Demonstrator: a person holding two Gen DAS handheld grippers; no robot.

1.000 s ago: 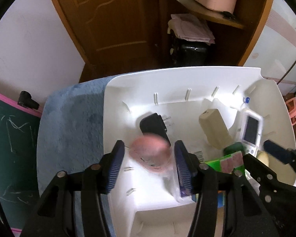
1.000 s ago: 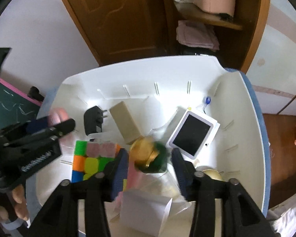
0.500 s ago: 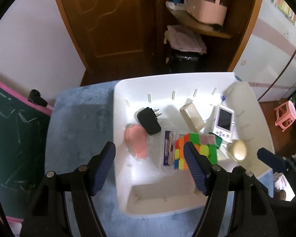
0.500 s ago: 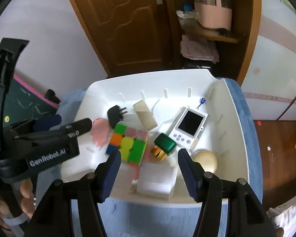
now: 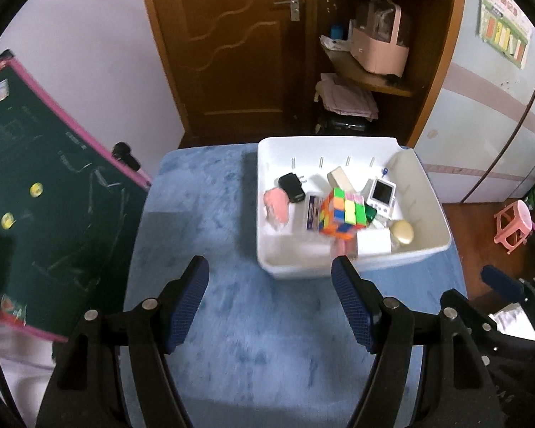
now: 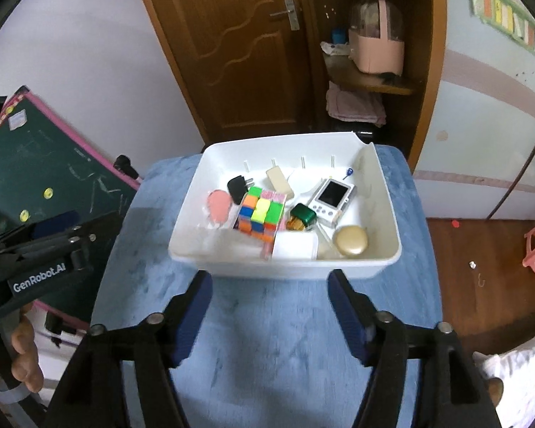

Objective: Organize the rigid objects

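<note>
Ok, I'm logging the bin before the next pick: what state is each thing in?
left gripper: open, empty, jaws just opened
right gripper: open, empty, jaws just opened
white bin: on blue cloth, holding items
puzzle cube: in bin, scrambled
white handheld device: in bin, screen dark
wooden door: closed

Left claw gapes empty before white bin.

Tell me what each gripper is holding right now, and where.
Nothing: the left gripper and right gripper are both open over blue cloth.
</note>
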